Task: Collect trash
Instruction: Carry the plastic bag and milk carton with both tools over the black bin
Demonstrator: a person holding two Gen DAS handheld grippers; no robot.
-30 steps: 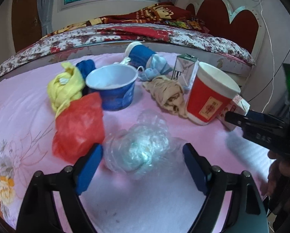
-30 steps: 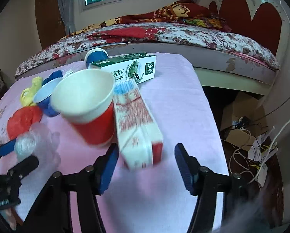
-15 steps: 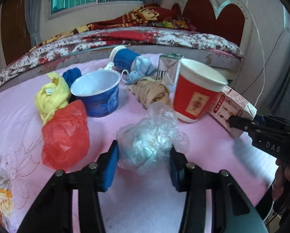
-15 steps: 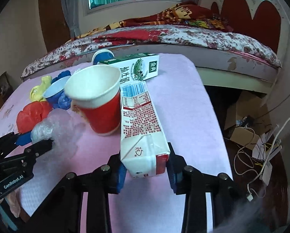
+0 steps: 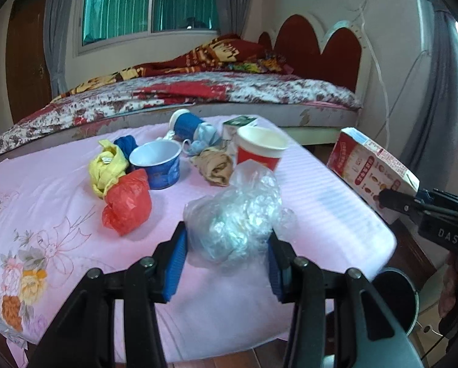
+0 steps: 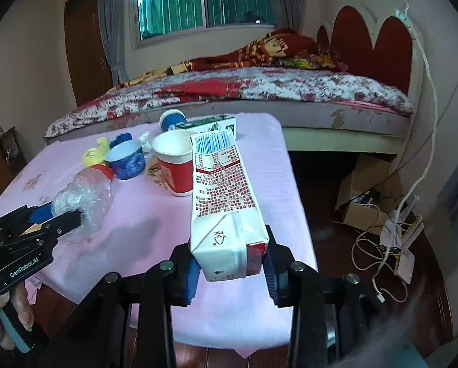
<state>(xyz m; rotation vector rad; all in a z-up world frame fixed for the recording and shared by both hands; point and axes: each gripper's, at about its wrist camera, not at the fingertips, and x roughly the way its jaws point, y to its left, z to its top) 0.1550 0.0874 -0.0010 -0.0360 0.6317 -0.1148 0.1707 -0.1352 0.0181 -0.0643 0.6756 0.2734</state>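
My left gripper [image 5: 225, 260] is shut on a crumpled clear plastic bag [image 5: 238, 214], lifted above the pink table [image 5: 60, 208]. My right gripper [image 6: 230, 271] is shut on a red and white carton [image 6: 222, 196], held up over the table's near right corner. In the left wrist view that carton [image 5: 369, 171] hangs off the table's right side. In the right wrist view the plastic bag [image 6: 81, 199] shows at the left. Still on the table lie a red cup [image 5: 261, 147], a blue bowl [image 5: 158, 164], a red bag [image 5: 127, 201], yellow cloth [image 5: 106, 165] and a tan wad [image 5: 215, 165].
A green carton [image 6: 210, 125] and a tipped blue cup [image 5: 186, 124] lie at the table's far side. A dark round bin [image 5: 394, 300] stands on the floor at the table's right. Behind is a bed [image 5: 198, 92]. Cardboard and cables [image 6: 382, 224] litter the floor on the right.
Both grippers closed, the left on the plastic bag, the right on the carton. Both then rose and pulled back from the table with their loads.
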